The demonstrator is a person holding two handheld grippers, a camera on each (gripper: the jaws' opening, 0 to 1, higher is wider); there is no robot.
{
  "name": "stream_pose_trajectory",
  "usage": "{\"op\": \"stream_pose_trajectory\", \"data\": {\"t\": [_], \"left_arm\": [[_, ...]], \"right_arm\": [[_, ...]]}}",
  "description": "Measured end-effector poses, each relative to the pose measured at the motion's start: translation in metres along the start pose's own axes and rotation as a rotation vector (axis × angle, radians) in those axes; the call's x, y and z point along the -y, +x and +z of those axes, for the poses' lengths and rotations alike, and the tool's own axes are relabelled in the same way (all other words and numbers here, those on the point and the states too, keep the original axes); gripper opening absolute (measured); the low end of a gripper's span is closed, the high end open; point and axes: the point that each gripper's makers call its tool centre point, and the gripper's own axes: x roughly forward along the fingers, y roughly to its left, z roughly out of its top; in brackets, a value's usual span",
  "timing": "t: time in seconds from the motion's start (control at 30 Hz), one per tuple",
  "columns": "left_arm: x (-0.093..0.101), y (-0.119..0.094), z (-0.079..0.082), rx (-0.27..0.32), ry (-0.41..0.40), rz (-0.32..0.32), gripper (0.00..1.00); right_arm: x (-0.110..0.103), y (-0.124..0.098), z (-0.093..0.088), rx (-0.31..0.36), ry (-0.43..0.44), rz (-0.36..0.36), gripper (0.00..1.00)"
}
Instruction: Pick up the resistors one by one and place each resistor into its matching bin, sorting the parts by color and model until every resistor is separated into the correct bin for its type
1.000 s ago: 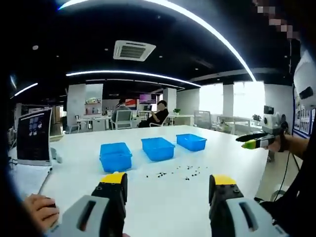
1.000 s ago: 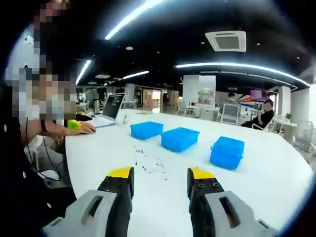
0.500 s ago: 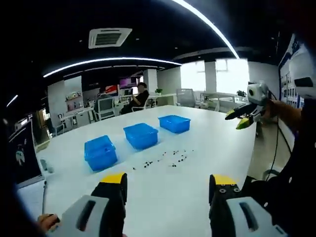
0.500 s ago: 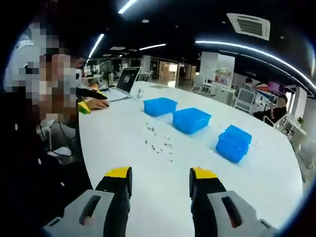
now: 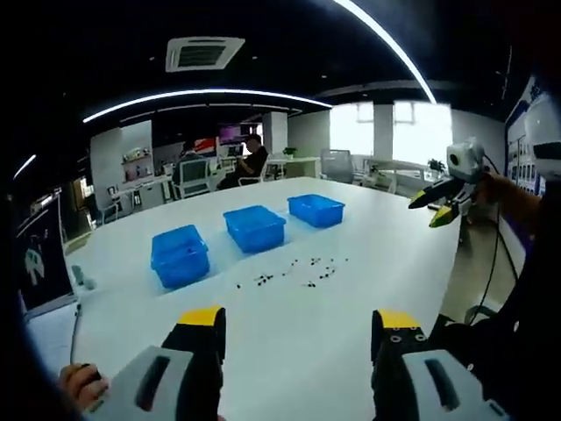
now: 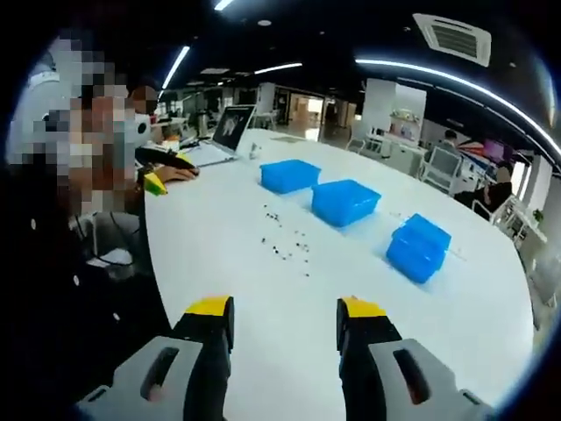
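While both the left gripper and right gripper hover with jaws spread (nothing held), resistors lie scattered beside three blue bins.

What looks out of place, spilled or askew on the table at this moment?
Nothing is damaged. The resistors lie loose in a scattered line on the white table, in front of the three blue bins, not yet sorted. Both tongs, left and right, are open and empty, above the table.
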Motion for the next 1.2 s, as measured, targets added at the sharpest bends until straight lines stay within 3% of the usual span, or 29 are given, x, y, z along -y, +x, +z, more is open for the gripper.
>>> {"op": "stream_pose_trajectory", "data": {"t": [0.3,0.7,0.9,1.2], "left_arm": [[0.001,-0.002,-0.004,0.019,-0.012,0.001,0.68],[-0.006,-0.015,-0.016,0.067,-0.063,0.023,0.68],[-0.009,-0.022,-0.025,0.082,-0.094,0.037,0.68],[-0.017,-0.032,-0.036,0.092,-0.128,0.065,0.68]], "right_arm": [[0.003,0.002,0.002,-0.026,-0.035,0.023,0.47],[0.005,0.016,0.017,-0.089,-0.123,0.139,0.44],[0.006,0.035,0.032,-0.146,-0.218,0.208,0.43],[-0.003,0.081,0.055,-0.227,-0.352,0.327,0.41]]}}
